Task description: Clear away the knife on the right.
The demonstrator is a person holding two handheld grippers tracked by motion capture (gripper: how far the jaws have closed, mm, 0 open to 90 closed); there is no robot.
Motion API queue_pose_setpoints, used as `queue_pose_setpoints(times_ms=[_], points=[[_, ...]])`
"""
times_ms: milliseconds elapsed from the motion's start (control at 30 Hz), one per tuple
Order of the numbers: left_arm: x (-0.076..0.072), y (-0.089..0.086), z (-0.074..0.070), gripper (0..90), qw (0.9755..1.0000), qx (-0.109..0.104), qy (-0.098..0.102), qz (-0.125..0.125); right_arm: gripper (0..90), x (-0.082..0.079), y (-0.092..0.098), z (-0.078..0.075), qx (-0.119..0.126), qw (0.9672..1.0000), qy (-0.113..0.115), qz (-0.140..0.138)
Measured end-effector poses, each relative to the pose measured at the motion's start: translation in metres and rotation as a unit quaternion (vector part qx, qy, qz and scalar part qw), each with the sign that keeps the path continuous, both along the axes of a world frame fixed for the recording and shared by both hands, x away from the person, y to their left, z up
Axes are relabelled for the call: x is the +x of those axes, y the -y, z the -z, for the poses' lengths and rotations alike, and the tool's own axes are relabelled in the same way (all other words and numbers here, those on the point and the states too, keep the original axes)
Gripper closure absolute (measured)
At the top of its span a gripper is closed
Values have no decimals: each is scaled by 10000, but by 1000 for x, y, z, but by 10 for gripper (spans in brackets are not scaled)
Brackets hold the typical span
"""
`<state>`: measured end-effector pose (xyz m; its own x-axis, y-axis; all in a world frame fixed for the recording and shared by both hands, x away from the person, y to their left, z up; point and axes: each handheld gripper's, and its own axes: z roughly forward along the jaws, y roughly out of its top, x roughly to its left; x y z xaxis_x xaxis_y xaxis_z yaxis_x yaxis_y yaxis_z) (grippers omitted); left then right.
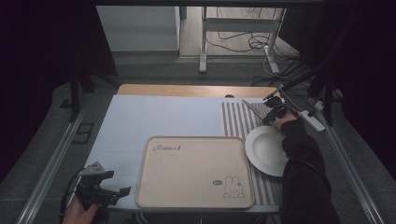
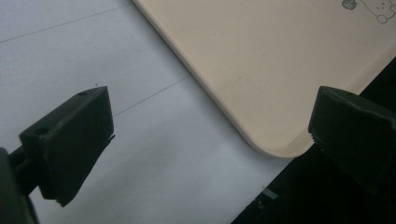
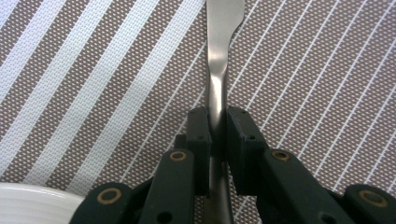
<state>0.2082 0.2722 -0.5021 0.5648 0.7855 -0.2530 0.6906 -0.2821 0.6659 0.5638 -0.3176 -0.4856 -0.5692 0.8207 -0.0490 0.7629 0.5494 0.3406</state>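
Overhead, right gripper [image 1: 274, 111] sits at the far right on the striped placemat [image 1: 236, 120], just beyond the white plate [image 1: 266, 150]; left gripper [image 1: 100, 192] idles beside the beige tray [image 1: 194, 170], well apart. Left gripper view: jaws wide, nothing between, tray corner [image 2: 280, 144] ahead. Right gripper view: jaws clamped on a metal utensil handle [image 3: 219, 70], long axis running straight ahead; plate rim [image 3: 32, 205] near, open mat elsewhere.
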Motion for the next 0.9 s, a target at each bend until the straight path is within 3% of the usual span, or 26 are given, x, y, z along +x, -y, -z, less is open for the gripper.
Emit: queue_pose_setpoints(times_ms=[267,567,700,900], points=[[0,0,0,11,10000,-1,-1,-3,805,1,9,-12,160,9996,208,91],[0,0,0,12,10000,-23,-4,-3,805,-1,24,-39,223,9989,344,223],[1,0,0,12,10000,-15,-13,-2,804,-8,26,-49,369,9984,380,209],[1,0,0,12,10000,-9,-20,-1,804,-23,15,-51,587,9976,336,119]])
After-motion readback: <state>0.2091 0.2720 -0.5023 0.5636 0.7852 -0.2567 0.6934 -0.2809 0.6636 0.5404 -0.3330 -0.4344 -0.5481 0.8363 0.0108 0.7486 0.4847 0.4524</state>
